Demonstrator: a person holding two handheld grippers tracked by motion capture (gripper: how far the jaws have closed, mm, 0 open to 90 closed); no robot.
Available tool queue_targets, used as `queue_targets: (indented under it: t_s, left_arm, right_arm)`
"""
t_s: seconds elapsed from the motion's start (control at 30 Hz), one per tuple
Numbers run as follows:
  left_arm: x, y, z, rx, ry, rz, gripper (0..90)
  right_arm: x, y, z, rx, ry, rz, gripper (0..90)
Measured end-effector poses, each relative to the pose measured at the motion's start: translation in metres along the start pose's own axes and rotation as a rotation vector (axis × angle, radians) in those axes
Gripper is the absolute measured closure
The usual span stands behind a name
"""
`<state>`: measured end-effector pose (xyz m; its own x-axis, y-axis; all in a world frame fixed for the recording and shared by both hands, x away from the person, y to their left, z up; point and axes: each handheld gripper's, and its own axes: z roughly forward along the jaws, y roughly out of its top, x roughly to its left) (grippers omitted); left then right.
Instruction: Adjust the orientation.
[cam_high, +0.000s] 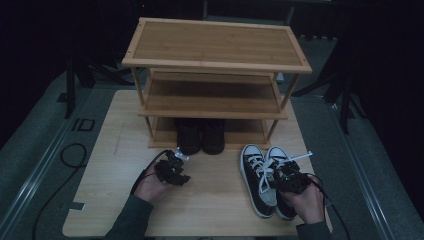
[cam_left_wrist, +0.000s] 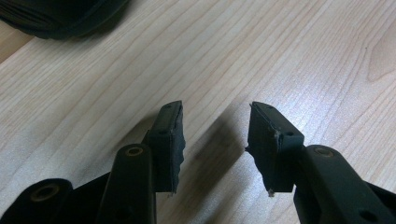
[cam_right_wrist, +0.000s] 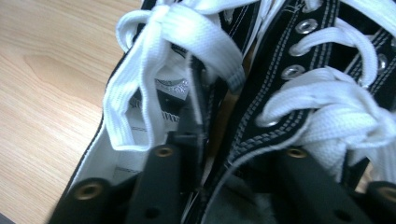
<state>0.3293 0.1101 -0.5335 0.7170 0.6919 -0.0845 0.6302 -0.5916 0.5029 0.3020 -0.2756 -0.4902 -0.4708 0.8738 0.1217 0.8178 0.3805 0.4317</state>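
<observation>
A pair of black sneakers with white laces lies on the table right of the rack, the left sneaker (cam_high: 254, 176) beside the right sneaker (cam_high: 278, 154). My right gripper (cam_high: 287, 176) sits over their openings. In the right gripper view one jaw is inside the left sneaker (cam_right_wrist: 135, 158) and the other inside the right sneaker (cam_right_wrist: 280, 93), and my right gripper (cam_right_wrist: 233, 140) is shut on their adjoining inner walls. My left gripper (cam_high: 176, 161) hovers low over the bare table in front of the black boots (cam_high: 201, 136). In its own view my left gripper (cam_left_wrist: 215, 135) is open with nothing between the jaws.
A three-tier bamboo shoe rack (cam_high: 215, 45) stands at the back of the wooden table (cam_high: 210, 205); the boots stand on its lowest shelf. A boot toe (cam_left_wrist: 60, 16) shows at the top left of the left gripper view. Cables trail from both grippers.
</observation>
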Motion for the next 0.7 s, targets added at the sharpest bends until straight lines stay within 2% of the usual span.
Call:
queue_targets:
  t_s: [0.1,0.23,0.33,0.43,0.53,0.67,0.7]
  left_arm:
    - [0.000,0.000,0.000,0.000,0.000,0.000,55.9]
    - [0.001,0.000,0.000,-0.001,-0.001,-0.004,55.9]
    - [0.001,0.000,0.000,-0.002,-0.001,-0.006,55.9]
    - [0.001,0.000,0.000,0.001,0.000,-0.003,55.9]
    - [0.001,0.000,0.000,0.000,-0.001,-0.005,55.9]
    - [0.001,0.000,0.001,0.016,0.003,0.009,55.9]
    - [0.001,0.000,0.001,0.017,0.003,0.009,55.9]
  right_arm:
    - [0.001,0.000,-0.001,0.009,-0.023,-0.051,81.7]
    - [0.000,0.000,-0.003,0.008,-0.044,-0.122,84.6]
    - [-0.004,0.000,-0.005,-0.013,-0.051,-0.211,85.8]
    - [-0.011,0.002,-0.007,-0.032,-0.021,-0.296,85.8]
    - [-0.019,0.004,-0.006,-0.035,0.009,-0.338,85.6]
    - [-0.030,0.006,-0.006,-0.032,0.043,-0.367,84.3]
    - [-0.032,0.007,-0.006,-0.031,0.049,-0.360,83.3]
